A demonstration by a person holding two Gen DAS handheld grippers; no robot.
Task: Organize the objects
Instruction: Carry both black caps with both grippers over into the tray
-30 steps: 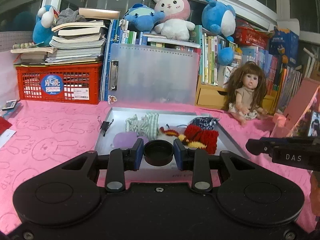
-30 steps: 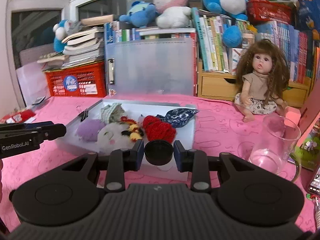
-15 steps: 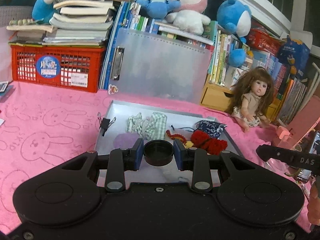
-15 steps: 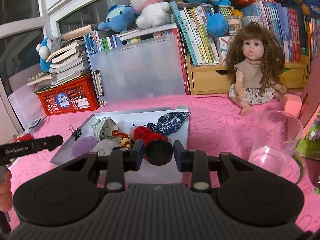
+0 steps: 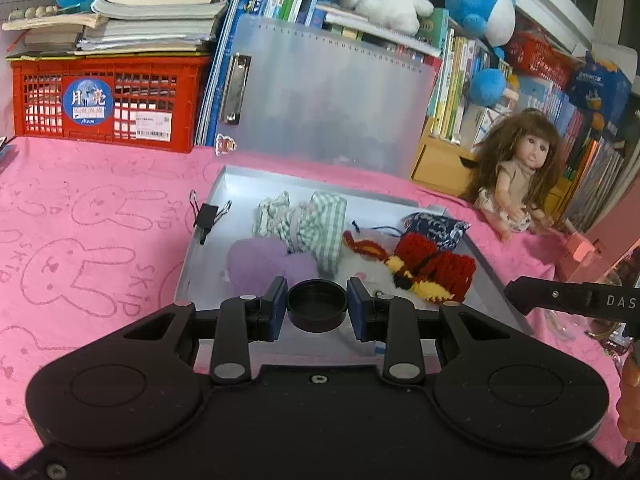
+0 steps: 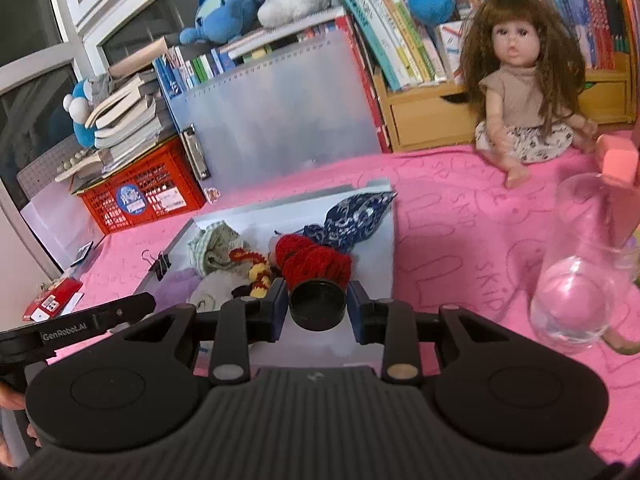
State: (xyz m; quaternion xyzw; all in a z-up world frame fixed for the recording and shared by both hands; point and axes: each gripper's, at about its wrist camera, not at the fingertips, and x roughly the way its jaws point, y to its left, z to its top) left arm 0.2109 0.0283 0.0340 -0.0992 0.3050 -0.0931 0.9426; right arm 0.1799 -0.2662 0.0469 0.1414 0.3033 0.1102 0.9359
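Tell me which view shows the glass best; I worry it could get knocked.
The right wrist view: the clear glass stands whole and upright on the pink cloth, right of the tray. The left wrist view shows only a sliver of it at the right edge, behind the other claw.

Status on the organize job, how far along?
Done: striped cloth, red knit piece and blue patterned cloth lie in the grey tray. In hand: no table item; left gripper and right gripper hover at its near edge. Left, probably: glass and doll, both outside the tray.
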